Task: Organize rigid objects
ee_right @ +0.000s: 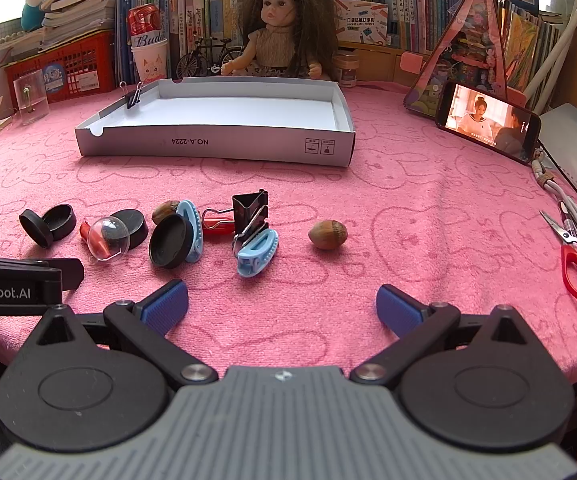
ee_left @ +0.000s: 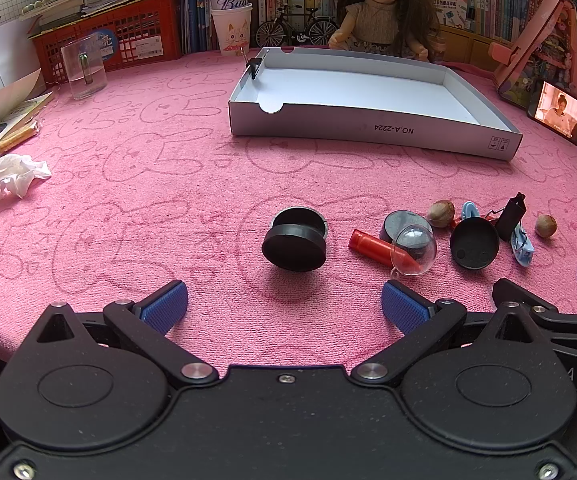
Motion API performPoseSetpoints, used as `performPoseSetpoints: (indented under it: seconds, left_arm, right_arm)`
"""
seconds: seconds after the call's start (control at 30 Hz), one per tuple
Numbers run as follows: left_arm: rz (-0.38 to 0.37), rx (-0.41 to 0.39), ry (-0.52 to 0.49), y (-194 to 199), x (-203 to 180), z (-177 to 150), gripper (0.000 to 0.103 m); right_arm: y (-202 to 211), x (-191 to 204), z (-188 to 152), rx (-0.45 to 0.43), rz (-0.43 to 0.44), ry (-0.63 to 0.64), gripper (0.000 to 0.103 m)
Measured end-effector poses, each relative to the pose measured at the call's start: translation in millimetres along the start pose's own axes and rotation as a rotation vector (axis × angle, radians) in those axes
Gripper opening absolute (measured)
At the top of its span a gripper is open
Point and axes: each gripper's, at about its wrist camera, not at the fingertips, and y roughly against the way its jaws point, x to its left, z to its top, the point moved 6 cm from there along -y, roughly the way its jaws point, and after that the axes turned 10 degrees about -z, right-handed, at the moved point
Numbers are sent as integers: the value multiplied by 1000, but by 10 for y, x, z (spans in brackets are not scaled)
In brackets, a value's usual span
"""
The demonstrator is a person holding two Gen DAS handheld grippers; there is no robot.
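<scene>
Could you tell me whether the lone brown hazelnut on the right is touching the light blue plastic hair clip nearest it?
Apart. The right wrist view shows bare pink cloth between the lone brown hazelnut and the light blue plastic hair clip.

Pink bunny-patterned cloth (ee_left: 128, 184), blue fingers (ee_left: 166, 306)
</scene>
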Motion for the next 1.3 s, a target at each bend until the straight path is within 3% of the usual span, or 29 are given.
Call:
performPoseSetpoints:
  seconds: [0.3,0.63,0.73,0.83,0.9,1.03,1.13,1.2,1.3]
  left_arm:
    - [-2,-1,-2,-1,1,1,103]
    - [-26,-60,-42,41,38,-16,103]
    - [-23,-66,-48,53,39,-14,103]
    - [-27,-86,-42,92,61,0,94]
    - [-22,-113,-50,129,75,20,82]
    - [-10,-180,-100,220,42,57,72]
    - [0,-221,-137,275,-4,84,57]
    - [-10,-230,-150,290,-33,93,47]
    - [-27,-223,-159,283,-62,76,41]
  right_arm:
    - [-33,45,-11,-8,5,-3,103]
    - [19,-43,-110,-136,33,-7,103]
    - [22,-57,-92,-137,48,13,103]
    - [54,-77,-61,-167,62,26,102]
    - [96,-85,-44,-204,73,47,95]
    - [156,-99,-32,-243,94,76,84]
    - [151,-85,-32,-236,109,84,68]
    - [149,-67,-30,-234,117,84,54]
    - [146,-12,-18,-240,135,102,47]
